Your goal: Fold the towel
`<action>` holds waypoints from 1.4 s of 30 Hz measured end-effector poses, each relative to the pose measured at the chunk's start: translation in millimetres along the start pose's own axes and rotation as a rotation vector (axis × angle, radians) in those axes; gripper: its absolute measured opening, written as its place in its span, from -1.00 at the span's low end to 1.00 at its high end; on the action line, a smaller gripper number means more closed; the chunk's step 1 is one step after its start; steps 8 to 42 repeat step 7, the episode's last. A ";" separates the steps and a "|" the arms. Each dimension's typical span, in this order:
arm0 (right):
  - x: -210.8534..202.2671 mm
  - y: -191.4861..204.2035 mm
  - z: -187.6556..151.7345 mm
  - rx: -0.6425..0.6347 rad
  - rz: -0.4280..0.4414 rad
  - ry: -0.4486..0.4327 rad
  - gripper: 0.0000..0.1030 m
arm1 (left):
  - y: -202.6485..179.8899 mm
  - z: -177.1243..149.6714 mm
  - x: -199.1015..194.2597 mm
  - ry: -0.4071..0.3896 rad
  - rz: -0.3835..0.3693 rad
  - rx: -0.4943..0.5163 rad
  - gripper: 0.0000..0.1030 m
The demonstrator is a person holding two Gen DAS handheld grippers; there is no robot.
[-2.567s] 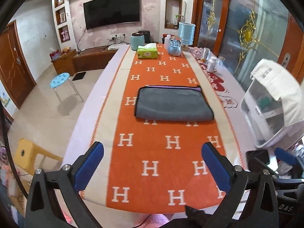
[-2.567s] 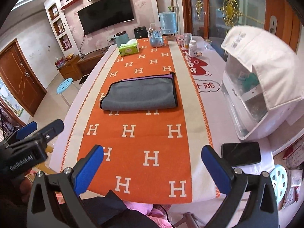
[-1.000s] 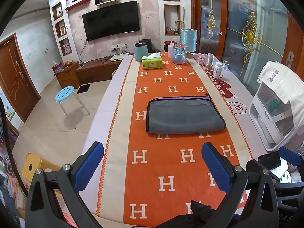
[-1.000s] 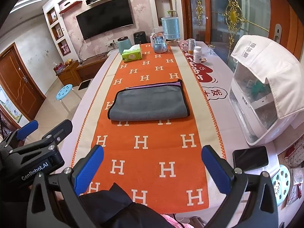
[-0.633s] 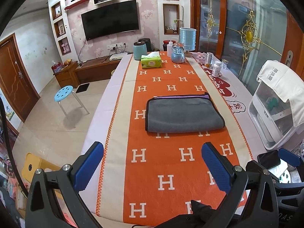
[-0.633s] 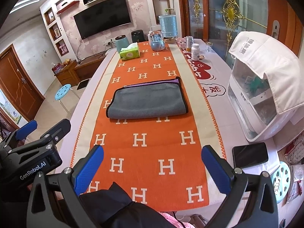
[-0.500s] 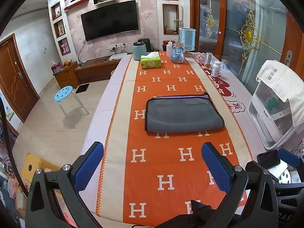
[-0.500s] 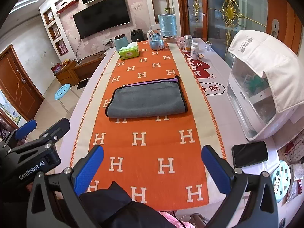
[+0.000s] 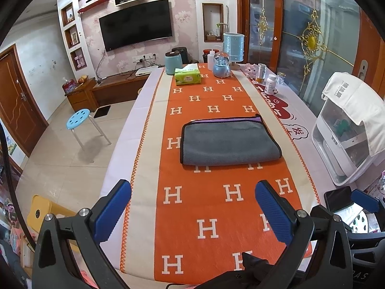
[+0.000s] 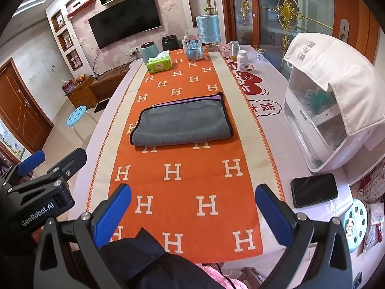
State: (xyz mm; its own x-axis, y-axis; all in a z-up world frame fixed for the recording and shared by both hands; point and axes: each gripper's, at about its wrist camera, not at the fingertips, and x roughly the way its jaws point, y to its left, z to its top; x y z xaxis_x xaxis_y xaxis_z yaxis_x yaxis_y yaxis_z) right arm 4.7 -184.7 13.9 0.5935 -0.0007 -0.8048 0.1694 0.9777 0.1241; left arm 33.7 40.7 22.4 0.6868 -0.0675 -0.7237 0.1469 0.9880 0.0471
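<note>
Lying flat on an orange table runner (image 9: 211, 207) patterned with white letter H shapes, a grey towel (image 9: 228, 142) sits already folded over once, with a black bound edge and a strip of purple showing along its far side. The towel is the landmark for everything else. On its near side, well apart from it, the left gripper (image 9: 192, 207) and the right gripper (image 10: 192, 207) hover above the runner, each with its blue-padded jaws spread wide and holding nothing. Beyond the towel's far edge, at the end of the table, stand a green tissue box (image 9: 187, 76) and a blue snow globe (image 9: 221, 65). To the towel's right sits a white appliance (image 10: 320, 120) draped with a white cloth, and nearer than that a black phone (image 10: 314, 189) lies face up.

The towel looks soft, light and limp, likely plush microfibre, so it should drape and sag instead of holding its shape. Its layers could slide apart if only the top one is pinched. The best places to take hold appear to be the two corners of one short end, pinching through all layers at the bound edge.
</note>
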 end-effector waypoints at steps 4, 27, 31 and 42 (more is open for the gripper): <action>-0.7 -0.2 -0.2 0.003 -0.001 0.002 1.00 | -0.4 -0.2 0.0 0.001 0.000 0.000 0.99; -0.9 -0.4 -0.4 0.002 0.000 0.002 1.00 | -0.1 -0.8 -0.2 0.002 0.001 0.001 0.99; -0.9 -0.4 -0.4 0.002 0.000 0.002 1.00 | -0.1 -0.8 -0.2 0.002 0.001 0.001 0.99; -0.9 -0.4 -0.4 0.002 0.000 0.002 1.00 | -0.1 -0.8 -0.2 0.002 0.001 0.001 0.99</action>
